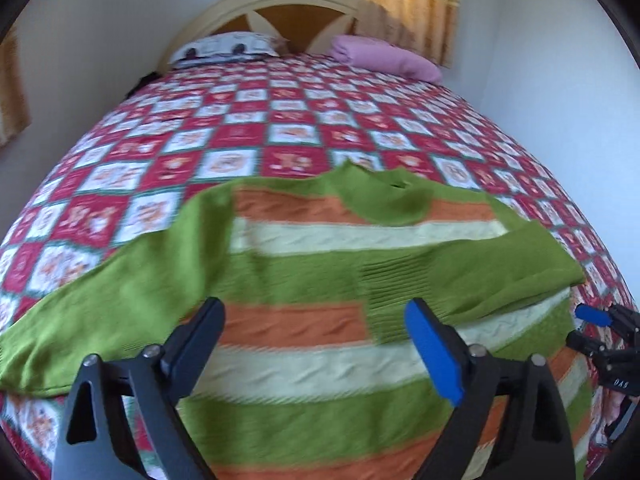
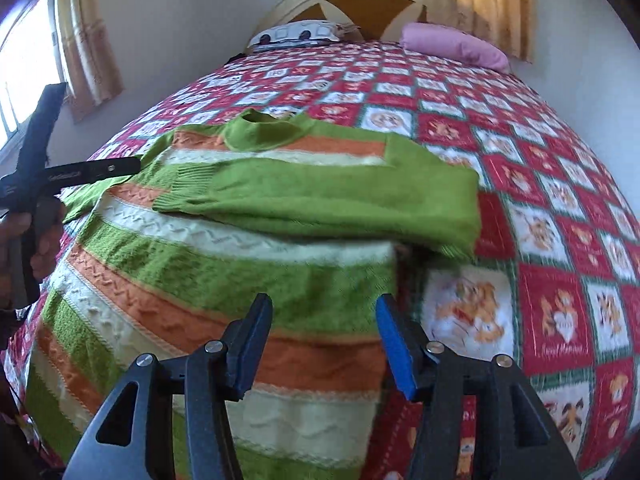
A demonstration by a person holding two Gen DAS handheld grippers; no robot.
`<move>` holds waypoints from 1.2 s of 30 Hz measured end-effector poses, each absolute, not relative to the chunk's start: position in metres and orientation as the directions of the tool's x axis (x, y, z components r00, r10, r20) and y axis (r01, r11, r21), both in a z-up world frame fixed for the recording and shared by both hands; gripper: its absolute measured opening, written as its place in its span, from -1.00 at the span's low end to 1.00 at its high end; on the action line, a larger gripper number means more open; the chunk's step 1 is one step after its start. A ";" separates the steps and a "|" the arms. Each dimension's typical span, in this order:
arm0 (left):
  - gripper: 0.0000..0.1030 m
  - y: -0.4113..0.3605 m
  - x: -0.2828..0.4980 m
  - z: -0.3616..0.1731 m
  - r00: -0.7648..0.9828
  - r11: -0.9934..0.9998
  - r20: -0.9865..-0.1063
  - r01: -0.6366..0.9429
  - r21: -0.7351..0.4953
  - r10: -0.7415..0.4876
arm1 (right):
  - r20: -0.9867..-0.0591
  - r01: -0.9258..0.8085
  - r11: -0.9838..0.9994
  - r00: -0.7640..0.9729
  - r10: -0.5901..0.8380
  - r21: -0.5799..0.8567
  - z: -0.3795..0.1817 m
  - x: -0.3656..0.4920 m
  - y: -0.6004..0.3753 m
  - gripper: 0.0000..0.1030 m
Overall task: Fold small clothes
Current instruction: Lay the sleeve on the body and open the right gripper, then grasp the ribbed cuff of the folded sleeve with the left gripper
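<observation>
Step in hand: sleeve folding on a striped sweater (image 1: 304,272); the right sleeve (image 2: 320,204) already lies folded across the chest, while the left sleeve (image 1: 100,300) stretches out flat to the side, so by my reading the left side is the next to come in.
Next move: probably the left gripper (image 1: 316,344) needs to reach the cuff end of the outstretched sleeve, pinch the knit without dragging the body, and carry it across the chest to lie over the folded one.
Left gripper: jaws stand wide, nothing between them, hovering above the sweater's middle stripes.
Right gripper: the right gripper (image 2: 324,344) has its jaws partly apart, empty, poised over the sweater's right edge near the hem; whether the pads brush the knit I cannot tell.
Where the sweater is: spread front-up on the near part of a bed, on a red-and-white patchwork bedspread (image 1: 280,120), collar (image 1: 380,196) pointing toward the headboard (image 1: 280,4).
How it looks: thick knit, bands of green, orange and cream with a cable pattern, green sleeves and collar, ribbed cuff (image 2: 172,196) on the folded sleeve; it lies fairly flat, with slight rumpling at the right side.
Elsewhere on the bed: a patterned pillow (image 1: 224,48) and a pink pillow (image 1: 384,58) by the headboard, well apart from the sweater.
</observation>
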State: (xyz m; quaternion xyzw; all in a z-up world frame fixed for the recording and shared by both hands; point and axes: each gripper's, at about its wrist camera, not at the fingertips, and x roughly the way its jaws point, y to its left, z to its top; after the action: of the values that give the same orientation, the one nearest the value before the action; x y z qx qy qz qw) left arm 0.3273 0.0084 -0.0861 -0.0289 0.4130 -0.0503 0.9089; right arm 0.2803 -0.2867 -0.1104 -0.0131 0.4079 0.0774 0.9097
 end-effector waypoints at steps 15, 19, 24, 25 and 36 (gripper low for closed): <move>-0.84 -0.037 0.348 -0.110 0.623 0.972 -0.747 0.169 -0.160 -0.232 | -0.697 -0.152 0.988 0.708 0.119 0.014 -0.139 0.258 -0.291 0.32; -0.84 -0.017 0.329 -0.077 0.698 0.973 -0.679 0.149 -0.174 -0.228 | -0.698 -0.151 0.988 0.705 0.127 0.027 -0.140 0.259 -0.293 0.32; -0.84 0.014 0.330 -0.061 0.737 0.973 -0.640 0.107 -0.206 -0.217 | -0.706 -0.150 0.988 0.698 0.125 0.027 -0.143 0.260 -0.291 0.35; -0.84 0.020 0.330 -0.063 0.738 0.973 -0.642 0.094 -0.208 -0.209 | -0.706 -0.150 0.988 0.696 0.127 0.030 -0.144 0.260 -0.292 0.35; -0.84 0.032 0.343 -0.119 0.661 0.977 -0.731 0.021 -0.210 -0.171 | -0.689 0.012 1.000 0.724 0.010 0.027 -0.114 0.290 -0.314 0.35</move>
State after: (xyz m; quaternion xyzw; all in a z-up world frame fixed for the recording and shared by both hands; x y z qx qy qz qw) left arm 0.3431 0.0319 -0.1189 -0.0920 0.4085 -0.0528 0.9066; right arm 0.2902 -0.3139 -0.1137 0.0146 0.3712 -0.0007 0.9284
